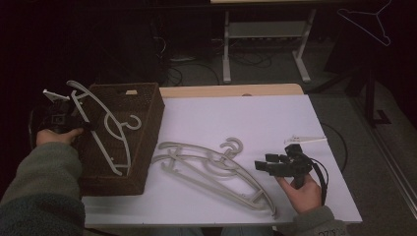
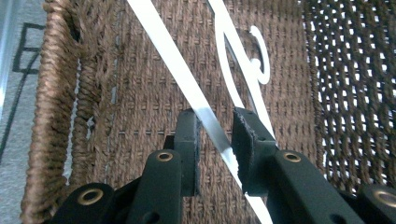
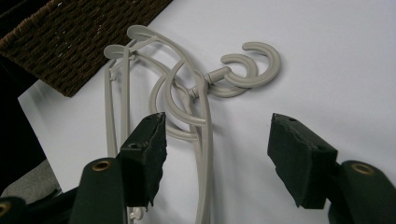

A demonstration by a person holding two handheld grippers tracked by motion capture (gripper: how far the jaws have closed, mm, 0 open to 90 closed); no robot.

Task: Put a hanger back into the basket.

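My left gripper [image 1: 89,125] [image 2: 216,116] is at the left rim of a brown wicker basket [image 1: 153,115] [image 2: 60,93], shut on the straight bar of a pale plastic hanger [image 1: 105,123] [image 2: 173,70]. That hanger slants over the basket's inside, hook toward the far side. Two more pale hangers [image 1: 211,167] [image 3: 201,93] lie overlapped on the white table [image 1: 246,118] [image 3: 327,70], hooks side by side. My right gripper [image 1: 260,166] [image 3: 218,119] hovers open just right of them, its jaws wide apart above the pair and touching neither.
The basket takes up the table's left end. White tabletop stretches behind and to the right of the two hangers. A thin wire hanger [image 1: 369,22] hangs in the dark at the back right. A desk frame [image 1: 265,39] and floor cables lie beyond the table.
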